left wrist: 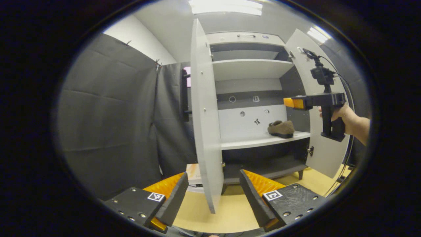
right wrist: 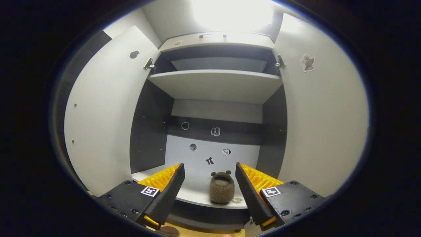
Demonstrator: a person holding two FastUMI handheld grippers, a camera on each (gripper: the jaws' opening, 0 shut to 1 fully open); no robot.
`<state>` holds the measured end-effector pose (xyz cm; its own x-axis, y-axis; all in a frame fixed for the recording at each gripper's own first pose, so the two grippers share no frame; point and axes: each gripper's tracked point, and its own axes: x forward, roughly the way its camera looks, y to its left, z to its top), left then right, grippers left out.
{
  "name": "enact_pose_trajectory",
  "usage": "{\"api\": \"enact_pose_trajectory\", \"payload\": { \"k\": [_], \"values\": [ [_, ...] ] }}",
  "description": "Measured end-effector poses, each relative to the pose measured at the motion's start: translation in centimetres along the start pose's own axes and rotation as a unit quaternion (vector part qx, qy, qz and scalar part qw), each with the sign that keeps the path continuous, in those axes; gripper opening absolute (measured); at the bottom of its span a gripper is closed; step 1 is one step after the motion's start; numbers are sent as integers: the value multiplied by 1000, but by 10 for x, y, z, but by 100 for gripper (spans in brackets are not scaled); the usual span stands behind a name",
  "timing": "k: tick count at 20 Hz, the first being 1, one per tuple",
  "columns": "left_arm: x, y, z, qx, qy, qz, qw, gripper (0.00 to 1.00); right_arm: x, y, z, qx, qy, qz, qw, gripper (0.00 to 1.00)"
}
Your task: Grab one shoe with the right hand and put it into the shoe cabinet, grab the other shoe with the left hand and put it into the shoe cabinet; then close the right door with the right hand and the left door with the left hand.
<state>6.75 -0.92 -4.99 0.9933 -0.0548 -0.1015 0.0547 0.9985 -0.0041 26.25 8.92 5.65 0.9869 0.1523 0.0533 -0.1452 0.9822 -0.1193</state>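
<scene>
One shoe [right wrist: 222, 191] is recorded on the lower shelf [right wrist: 197, 192] of the shoe cabinet [left wrist: 250, 70]. Both the right hand-held gripper [right wrist: 209, 184] and left hand-held gripper [left wrist: 213, 192] are spread, empty. Risk: open left door [left wrist: 205, 118] may be struck.

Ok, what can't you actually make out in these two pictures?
- Second shoe: right gripper view, cut off by the bottom edge; only a dark sliver shows.
- Stickers on the cabinet's back panel: left gripper view, too small to identify.
- Left door front and handle: left gripper view, seen edge-on.
- Ceiling light: right gripper view, glare.
</scene>
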Motion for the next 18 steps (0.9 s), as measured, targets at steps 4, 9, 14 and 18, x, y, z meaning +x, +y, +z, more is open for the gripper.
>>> {"api": "enact_pose_trajectory", "payload": {
  "k": [4,9,14,18],
  "values": [
    [13,-38,-36,1,31,-49,998,100,-49,-8,-1,-1,-11,-10,1000,97],
    [31,-85,-91,8,82,-107,991,93,-98,-25,-11,-11,-2,-23,1000,98],
    [54,-113,-165,23,155,-126,980,85,-131,-36,-14,-9,0,-45,999,97],
    [74,-128,-213,8,220,-132,966,100,-150,-40,-28,-2,27,-54,998,97]
  ]
}}
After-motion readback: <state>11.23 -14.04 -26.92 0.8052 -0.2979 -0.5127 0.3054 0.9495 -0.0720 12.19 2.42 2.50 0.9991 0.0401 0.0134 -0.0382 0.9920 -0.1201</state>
